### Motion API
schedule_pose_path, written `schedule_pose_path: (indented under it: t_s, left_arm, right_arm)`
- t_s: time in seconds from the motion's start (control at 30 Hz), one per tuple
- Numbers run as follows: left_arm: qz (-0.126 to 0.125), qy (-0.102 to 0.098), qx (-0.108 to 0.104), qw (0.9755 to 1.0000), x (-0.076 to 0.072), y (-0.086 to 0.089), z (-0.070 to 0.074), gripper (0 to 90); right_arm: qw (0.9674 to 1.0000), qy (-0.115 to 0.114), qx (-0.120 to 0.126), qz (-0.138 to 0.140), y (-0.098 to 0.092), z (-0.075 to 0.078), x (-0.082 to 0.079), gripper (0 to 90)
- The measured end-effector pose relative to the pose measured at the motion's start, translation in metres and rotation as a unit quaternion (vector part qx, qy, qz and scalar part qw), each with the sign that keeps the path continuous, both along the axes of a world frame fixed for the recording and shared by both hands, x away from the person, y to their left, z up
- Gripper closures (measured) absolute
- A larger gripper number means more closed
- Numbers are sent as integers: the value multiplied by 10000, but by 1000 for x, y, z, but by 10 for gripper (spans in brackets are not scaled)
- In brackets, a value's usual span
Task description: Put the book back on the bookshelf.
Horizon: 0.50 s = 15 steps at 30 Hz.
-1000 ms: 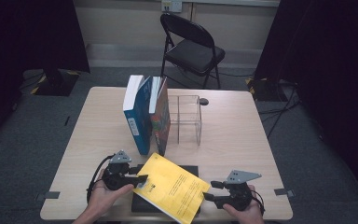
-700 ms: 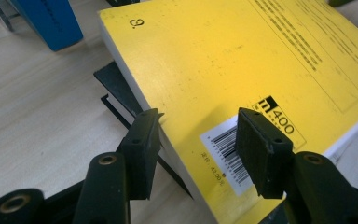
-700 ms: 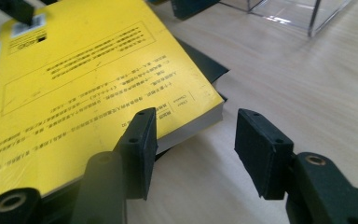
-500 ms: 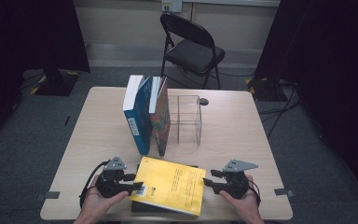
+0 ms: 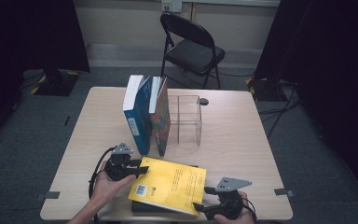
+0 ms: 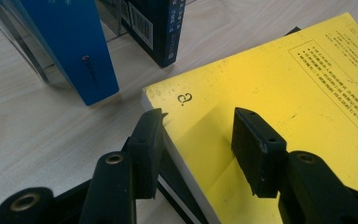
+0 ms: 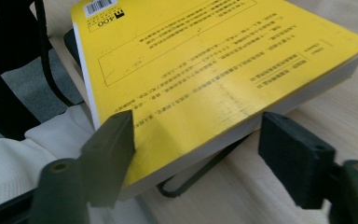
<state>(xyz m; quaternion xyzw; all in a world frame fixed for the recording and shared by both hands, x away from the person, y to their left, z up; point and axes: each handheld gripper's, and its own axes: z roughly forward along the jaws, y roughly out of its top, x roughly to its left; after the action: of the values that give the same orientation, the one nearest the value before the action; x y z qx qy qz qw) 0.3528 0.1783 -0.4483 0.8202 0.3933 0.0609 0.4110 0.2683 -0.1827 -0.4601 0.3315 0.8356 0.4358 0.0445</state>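
A thick yellow book [image 5: 170,184] lies flat near the table's front edge, on top of a dark book [image 5: 137,208]. My left gripper [image 5: 142,170] is shut on the yellow book's left corner. In the left gripper view [image 6: 198,123] one jaw sits at the page edge and the other on the yellow cover [image 6: 279,79]. My right gripper [image 5: 200,205] is at the book's near right corner. Its jaws have just been opening. In the right gripper view [image 7: 198,126] they stand wide, with the yellow book's [image 7: 191,60] corner between them and the right pad apart from it.
A blue book [image 5: 137,114] and a second book [image 5: 161,116] stand upright against a clear plastic holder [image 5: 186,119] at the middle of the wooden table [image 5: 242,140]. A small dark object [image 5: 204,101] lies behind the holder. A black folding chair [image 5: 191,46] stands beyond the table.
The yellow book has swung from a skewed angle to lie nearly square on the dark book. The right gripper has drawn back toward the near edge and opened.
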Motion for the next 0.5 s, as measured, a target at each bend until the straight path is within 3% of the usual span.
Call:
schedule_pose_path:
  t_s: [0.1, 0.27, 0.5]
  left_arm:
    - [-32, -51, 41, 10000, -5, 2, 1, 559]
    - [-4, -26, 63, 10000, -15, 5, 1, 561]
    - [57, -25, 177, 9998, -33, 9, 3, 559]
  right_arm:
    - [10000, -3, -10, -3, 1, -1, 1, 225]
    - [10000, -57, -28, -1, -1, 0, 7, 290]
    - [10000, -68, -1, 7, -2, 1, 25, 349]
